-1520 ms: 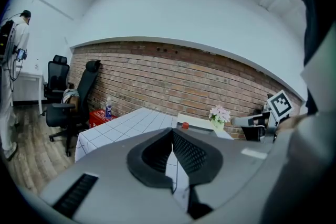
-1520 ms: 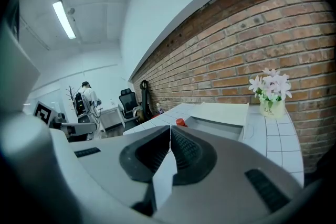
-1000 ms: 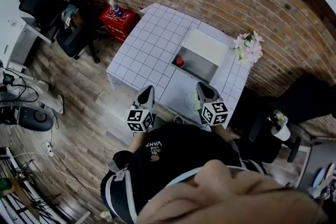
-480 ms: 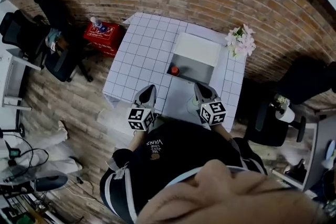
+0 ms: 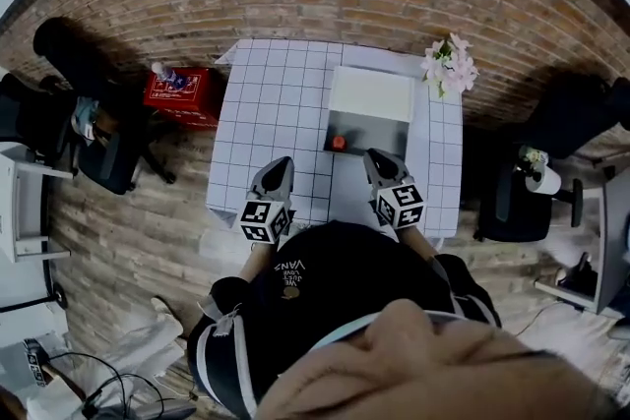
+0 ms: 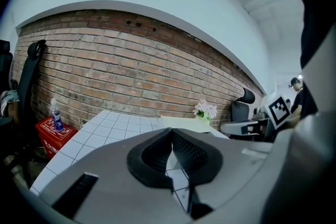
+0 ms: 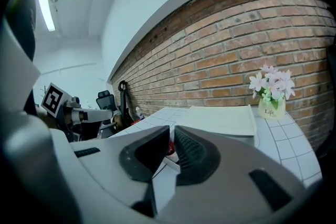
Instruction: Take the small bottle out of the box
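The small bottle [image 5: 338, 143] is located at the near left inside the open box [image 5: 379, 127], not yet lifted. The left gripper [image 5: 280, 166] and right gripper [image 5: 375, 156] are held closed and empty, aimed boxward, presumably for approach.

Bottle [image 5: 338, 143]: small, red-topped; sat inside box, near-left corner. Box [image 5: 382, 129]: white, open, lid folded back; lay on gridded worktop [image 5: 281, 103].

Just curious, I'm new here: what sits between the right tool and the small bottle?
Just the box's near wall, plus at most a sliver of checked table; the head view shows it.
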A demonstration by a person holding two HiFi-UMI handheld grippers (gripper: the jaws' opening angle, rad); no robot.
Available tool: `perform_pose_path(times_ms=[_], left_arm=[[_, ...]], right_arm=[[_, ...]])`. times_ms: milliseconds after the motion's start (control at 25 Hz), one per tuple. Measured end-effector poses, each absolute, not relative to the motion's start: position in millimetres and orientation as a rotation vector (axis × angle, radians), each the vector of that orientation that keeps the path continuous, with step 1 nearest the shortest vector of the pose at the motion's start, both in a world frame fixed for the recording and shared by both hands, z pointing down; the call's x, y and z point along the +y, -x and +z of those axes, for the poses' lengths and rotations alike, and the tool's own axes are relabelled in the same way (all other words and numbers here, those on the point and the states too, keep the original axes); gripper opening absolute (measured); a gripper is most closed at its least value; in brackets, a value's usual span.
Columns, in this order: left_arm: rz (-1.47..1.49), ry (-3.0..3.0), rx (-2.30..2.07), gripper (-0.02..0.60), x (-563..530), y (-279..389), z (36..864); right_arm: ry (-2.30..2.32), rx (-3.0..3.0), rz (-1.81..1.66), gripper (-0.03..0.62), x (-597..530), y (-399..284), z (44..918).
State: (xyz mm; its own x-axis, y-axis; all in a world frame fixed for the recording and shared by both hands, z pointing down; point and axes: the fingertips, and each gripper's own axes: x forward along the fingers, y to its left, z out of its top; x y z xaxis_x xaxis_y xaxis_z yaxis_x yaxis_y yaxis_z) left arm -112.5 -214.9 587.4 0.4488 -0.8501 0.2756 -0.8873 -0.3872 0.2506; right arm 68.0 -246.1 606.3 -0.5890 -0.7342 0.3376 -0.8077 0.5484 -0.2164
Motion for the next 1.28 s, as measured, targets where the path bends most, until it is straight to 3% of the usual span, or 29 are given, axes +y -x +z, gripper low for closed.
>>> perform_pose_path(times_ms=[400,520,1040,1280], left_arm=[[0.146,-2.417,-1.370,0.012,-239,131,592],[0.145,-2.417,-1.353,0.012,-242,135,594],[0.135,-2.408,-1.342,0.012,-245,169,606],[0.144,-2.394,-1.350,0.012,-245,185,612]], right_arm=[[-1.345,-2.505,0.505,0.010,-260,-45,618],[-1.315,-2.489,0.516,0.124,-262,-36,626],[-1.217,-2.316,0.535,0.219,-277,-4,674],[-1.197,-2.232,0.544,0.229,-287,4,692]])
